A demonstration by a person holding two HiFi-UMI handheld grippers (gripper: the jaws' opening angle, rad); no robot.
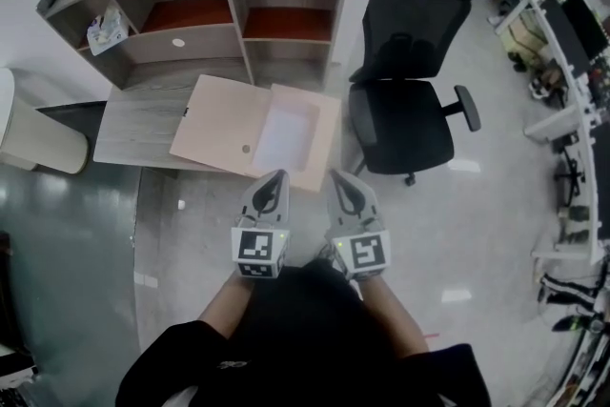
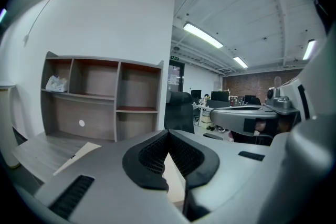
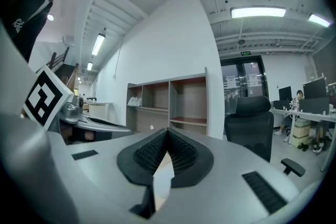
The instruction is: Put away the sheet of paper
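The left gripper and right gripper, both clenched on nothing, sit side by side at the near edge of the desk, where the paper lies in the right half of an open folder, left of the chair.

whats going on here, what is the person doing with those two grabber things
A person stands facing a desk with a tool in each hand. The left tool and the right tool are both shut and empty, held side by side and pointing toward the desk. An open pale folder lies there with a white sheet of paper on its right half. Neither tool touches it, so putting the sheet away is not yet under way.
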